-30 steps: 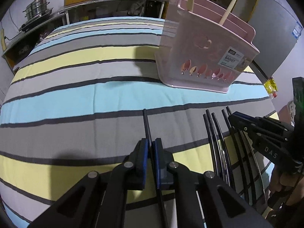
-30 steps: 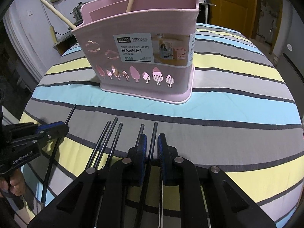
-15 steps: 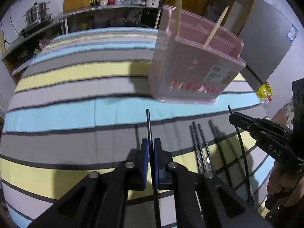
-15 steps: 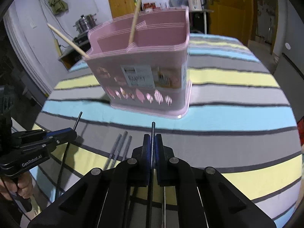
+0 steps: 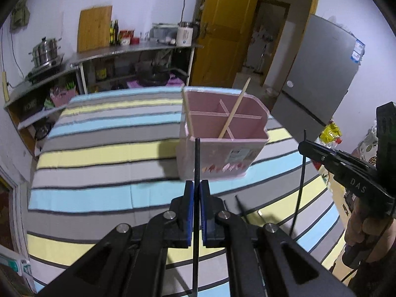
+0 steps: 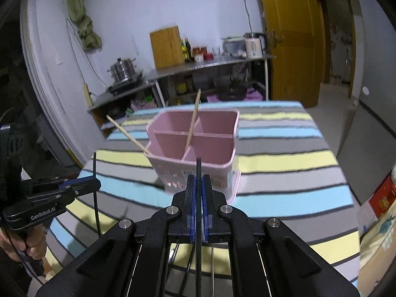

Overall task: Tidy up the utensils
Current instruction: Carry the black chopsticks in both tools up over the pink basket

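A pink divided basket (image 5: 222, 148) (image 6: 195, 148) stands on the striped table (image 5: 99, 163) and holds two wooden chopsticks (image 5: 235, 109) (image 6: 193, 121). My left gripper (image 5: 197, 185) is shut on a black chopstick (image 5: 197, 153), lifted above the cloth in front of the basket. My right gripper (image 6: 198, 180) is shut on another black chopstick (image 6: 198, 165), also raised and short of the basket's near wall. Each gripper shows in the other's view, the right gripper (image 5: 303, 146) and the left gripper (image 6: 97, 184), with its stick upright. More black chopsticks (image 5: 238, 204) lie below on the cloth.
Behind the table runs a steel counter (image 5: 128, 49) with pots, bottles and a kettle. A yellow door (image 5: 227, 24) and a grey fridge (image 5: 321, 74) stand at the back right. A person's hand (image 5: 358, 225) grips the right handle.
Both grippers have risen off the cloth, each carrying a black chopstick. The right jaws closed onto their stick first. The basket now shows from above, with its compartments visible.
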`<state>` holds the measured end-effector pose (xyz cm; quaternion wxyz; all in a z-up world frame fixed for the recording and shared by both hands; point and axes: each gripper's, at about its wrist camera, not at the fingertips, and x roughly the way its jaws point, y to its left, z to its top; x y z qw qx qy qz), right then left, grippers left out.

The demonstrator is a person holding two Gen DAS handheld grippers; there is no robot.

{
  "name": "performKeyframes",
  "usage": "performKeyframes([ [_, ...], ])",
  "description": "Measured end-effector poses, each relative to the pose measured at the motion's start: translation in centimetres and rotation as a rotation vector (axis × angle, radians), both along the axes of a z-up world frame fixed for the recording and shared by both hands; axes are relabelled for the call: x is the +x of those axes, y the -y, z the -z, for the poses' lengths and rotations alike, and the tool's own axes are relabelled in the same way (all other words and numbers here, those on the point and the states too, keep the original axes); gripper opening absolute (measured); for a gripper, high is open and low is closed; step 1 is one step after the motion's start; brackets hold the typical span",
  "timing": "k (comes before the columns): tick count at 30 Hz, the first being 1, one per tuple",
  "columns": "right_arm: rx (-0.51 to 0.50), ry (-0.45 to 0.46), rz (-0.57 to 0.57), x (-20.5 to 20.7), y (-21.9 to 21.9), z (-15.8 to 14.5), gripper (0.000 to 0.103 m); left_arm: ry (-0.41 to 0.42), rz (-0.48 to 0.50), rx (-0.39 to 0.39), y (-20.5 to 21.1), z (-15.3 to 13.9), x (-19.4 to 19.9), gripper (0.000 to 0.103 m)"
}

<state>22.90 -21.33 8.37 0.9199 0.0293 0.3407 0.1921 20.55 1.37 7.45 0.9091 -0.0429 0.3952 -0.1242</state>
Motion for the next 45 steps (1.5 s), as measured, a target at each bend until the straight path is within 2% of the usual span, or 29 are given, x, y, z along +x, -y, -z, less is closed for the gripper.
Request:
performKeyframes([
  [5, 0.014, 0.049, 0.006, -0.9, 0.4, -1.8, 0.004, 0.043, 0.009, 0.006, 0.3, -1.7, -0.5, 0.005],
  [10, 0.021, 0.070, 0.010, -1.6, 0.9, -2.3, 0.004, 0.060, 0.010, 0.008, 0.5, -2.4, -1.0, 0.005],
  [29, 0.022, 0.107, 0.005, -3.4, 1.2, -3.6, 0.004, 0.052, 0.027, 0.009, 1.1, -3.4, -2.7, 0.005],
  [38, 0.055, 0.175, 0.020, -2.6, 1.3, -6.1, 0.004, 0.093, 0.030, -0.022, 0.8, -6.4, -1.6, 0.005],
  [45, 0.116, 0.250, 0.039, -0.9, 1.1, -9.5, 0.004, 0.150, 0.019, -0.063, 0.2, -10.3, 0.6, 0.005],
])
